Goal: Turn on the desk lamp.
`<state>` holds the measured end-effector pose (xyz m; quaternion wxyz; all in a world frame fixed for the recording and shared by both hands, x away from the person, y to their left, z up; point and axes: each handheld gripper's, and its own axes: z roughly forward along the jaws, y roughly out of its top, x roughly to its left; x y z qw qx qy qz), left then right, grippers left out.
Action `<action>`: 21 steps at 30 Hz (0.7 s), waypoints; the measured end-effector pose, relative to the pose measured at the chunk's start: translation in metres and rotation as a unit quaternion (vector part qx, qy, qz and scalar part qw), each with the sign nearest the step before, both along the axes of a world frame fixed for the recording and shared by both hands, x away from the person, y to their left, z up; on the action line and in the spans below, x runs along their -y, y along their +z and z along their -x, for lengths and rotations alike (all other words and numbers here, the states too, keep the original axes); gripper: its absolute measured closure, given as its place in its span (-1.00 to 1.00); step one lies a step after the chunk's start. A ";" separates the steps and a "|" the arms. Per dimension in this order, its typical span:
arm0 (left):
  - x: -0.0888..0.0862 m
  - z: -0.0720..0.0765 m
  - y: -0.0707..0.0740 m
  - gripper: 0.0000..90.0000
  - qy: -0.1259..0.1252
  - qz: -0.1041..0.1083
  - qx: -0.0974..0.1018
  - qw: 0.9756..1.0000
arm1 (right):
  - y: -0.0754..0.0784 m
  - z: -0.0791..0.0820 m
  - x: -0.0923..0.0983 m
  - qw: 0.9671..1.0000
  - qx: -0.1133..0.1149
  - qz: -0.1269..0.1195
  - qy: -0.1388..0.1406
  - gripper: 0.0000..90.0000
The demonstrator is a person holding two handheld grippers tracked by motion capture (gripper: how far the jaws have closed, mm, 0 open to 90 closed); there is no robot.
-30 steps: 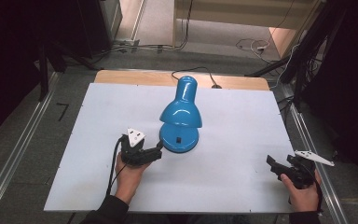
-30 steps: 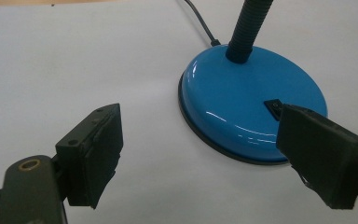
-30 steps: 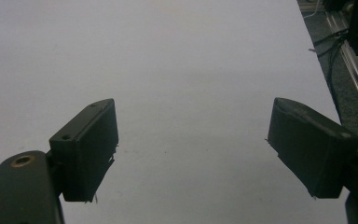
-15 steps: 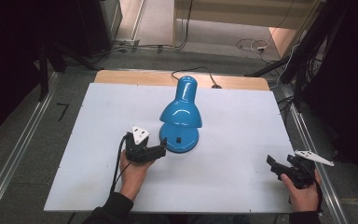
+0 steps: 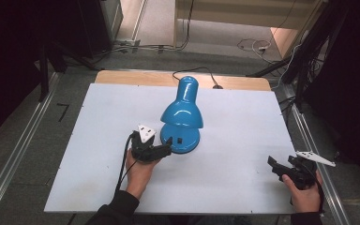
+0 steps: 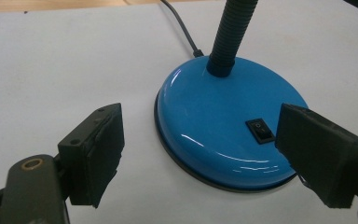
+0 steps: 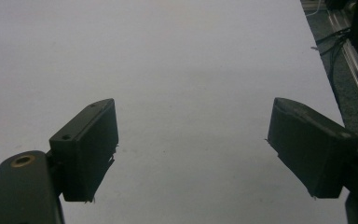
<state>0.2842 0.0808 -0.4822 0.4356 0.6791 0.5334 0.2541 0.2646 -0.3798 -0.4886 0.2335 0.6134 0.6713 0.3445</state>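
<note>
We see the left gripper (image 6: 200,154) wide open and empty, its jaws flanking the front of the blue desk lamp's base (image 6: 223,126) near the black rocker switch (image 6: 260,130), mid-table.

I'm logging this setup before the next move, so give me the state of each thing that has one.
Blue desk lamp: upright on the table, shade tilted down, no glow visible.
Rocker switch: on the base, untouched; on or off unclear.
Left gripper: open, jaws at the lamp base, not touching.
Right gripper: open, holding nothing, over bare table.
</note>
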 end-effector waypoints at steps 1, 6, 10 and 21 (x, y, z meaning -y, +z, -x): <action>0.001 0.000 0.000 -0.64 0.000 0.000 0.001 1.000 | 0.000 0.000 0.000 1.000 0.000 0.001 0.000 -0.67; 0.004 -0.002 0.000 -0.57 -0.005 -0.004 0.004 1.000 | 0.000 0.000 0.000 1.000 -0.001 0.002 0.002 -0.67; 0.008 -0.004 -0.001 -0.45 -0.012 -0.001 0.003 1.000 | 0.000 0.000 0.000 1.000 -0.002 0.000 0.003 -0.67; 0.016 -0.012 -0.005 0.12 -0.038 0.019 0.001 0.999 | -0.001 -0.001 0.000 1.000 -0.005 -0.001 0.004 -0.67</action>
